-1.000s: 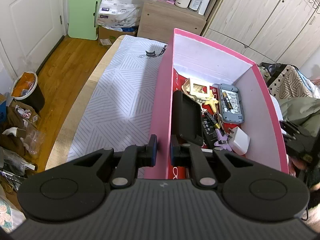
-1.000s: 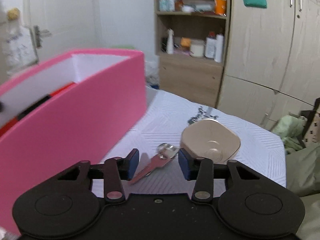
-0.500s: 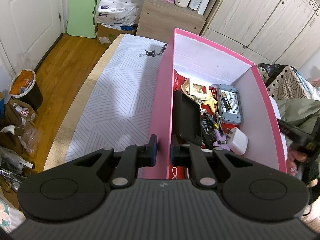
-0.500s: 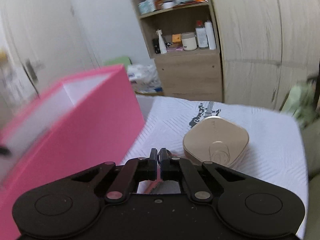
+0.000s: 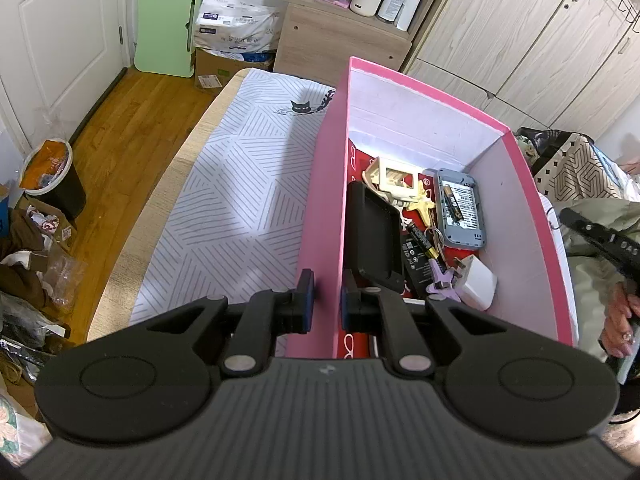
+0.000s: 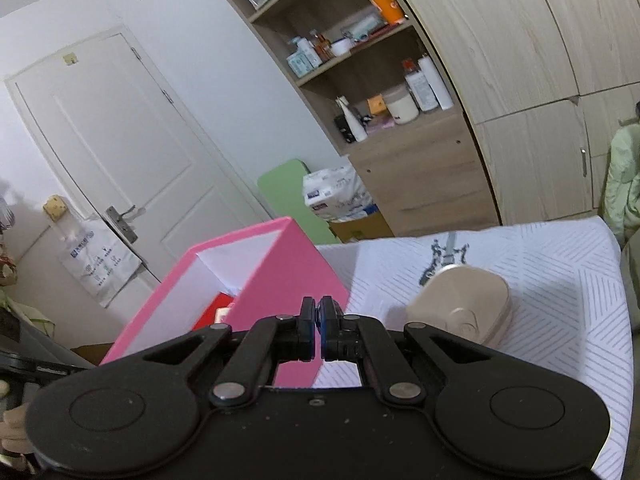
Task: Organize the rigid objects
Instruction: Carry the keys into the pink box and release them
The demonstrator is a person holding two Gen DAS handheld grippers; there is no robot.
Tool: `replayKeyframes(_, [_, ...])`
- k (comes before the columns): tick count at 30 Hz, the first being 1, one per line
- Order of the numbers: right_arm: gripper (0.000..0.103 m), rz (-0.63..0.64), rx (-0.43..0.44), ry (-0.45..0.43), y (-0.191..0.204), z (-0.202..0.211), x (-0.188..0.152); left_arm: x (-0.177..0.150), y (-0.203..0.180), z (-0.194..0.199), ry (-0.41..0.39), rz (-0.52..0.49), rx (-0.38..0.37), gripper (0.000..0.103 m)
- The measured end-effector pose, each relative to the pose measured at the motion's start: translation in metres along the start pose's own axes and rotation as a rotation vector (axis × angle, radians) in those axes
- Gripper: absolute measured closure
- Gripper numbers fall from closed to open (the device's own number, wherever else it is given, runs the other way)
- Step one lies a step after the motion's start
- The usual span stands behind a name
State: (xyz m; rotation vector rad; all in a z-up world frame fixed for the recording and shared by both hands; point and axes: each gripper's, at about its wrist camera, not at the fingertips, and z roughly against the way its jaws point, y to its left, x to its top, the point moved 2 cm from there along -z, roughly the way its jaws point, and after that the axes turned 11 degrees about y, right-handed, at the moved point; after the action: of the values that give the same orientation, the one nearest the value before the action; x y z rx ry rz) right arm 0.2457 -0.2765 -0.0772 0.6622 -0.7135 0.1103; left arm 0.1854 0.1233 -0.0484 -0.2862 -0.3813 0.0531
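Observation:
A pink box (image 5: 324, 200) stands on the striped cloth, and my left gripper (image 5: 324, 300) is shut on its near left wall, one pad on each side. Inside lie a black tray (image 5: 374, 236), a grey device (image 5: 460, 208), a white charger (image 5: 478, 282) and several small items. My right gripper (image 6: 319, 320) is shut and raised beside the box (image 6: 280, 272), rolled to one side. Only a thin sliver shows between its pads, which I take for the red key. A beige rounded case (image 6: 464, 304) lies on the cloth to the right. A hand (image 5: 620, 320) holds the right gripper at the box's right side.
A wooden shelf unit (image 6: 400, 120) and wardrobe doors (image 5: 520, 40) stand beyond the table. A white door (image 6: 100, 140), a green folding board (image 5: 168, 20) and a full bin (image 5: 52, 176) are on the left. The table's left edge (image 5: 140, 232) drops to the wooden floor.
The right gripper closed on the red key lying by the beige case, then rose and rolled, so the view now looks up at the shelves. The left gripper and box have not moved.

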Motion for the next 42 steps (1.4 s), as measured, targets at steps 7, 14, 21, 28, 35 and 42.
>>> replayKeyframes(7, [0.1, 0.08, 0.057, -0.036, 0.038, 0.022, 0.009, 0.0, 0.0, 0.0, 0.0, 0.002, -0.005, 0.093])
replayKeyframes(14, [0.1, 0.189, 0.151, -0.031, 0.093, 0.033, 0.026, -0.001, 0.001, 0.0, -0.007, 0.005, -0.016, 0.093])
replayKeyframes(21, [0.099, 0.237, 0.212, 0.088, 0.135, 0.001, 0.025, -0.002, 0.006, 0.002, -0.011, 0.005, -0.047, 0.091])
replayKeyframes(28, [0.099, 0.233, 0.206, 0.24, 0.156, -0.053, 0.006, -0.004, 0.007, 0.001, -0.021, -0.01, -0.059, 0.091])
replayKeyframes(35, [0.099, 0.256, 0.164, 0.298, 0.164, -0.094, -0.006, -0.006, 0.013, 0.001, -0.031, 0.001, -0.09, 0.09])
replayKeyframes(42, [0.091, 0.272, 0.155, 0.264, 0.169, -0.091, -0.003, -0.005, 0.013, 0.0, -0.031, 0.003, -0.1, 0.09])
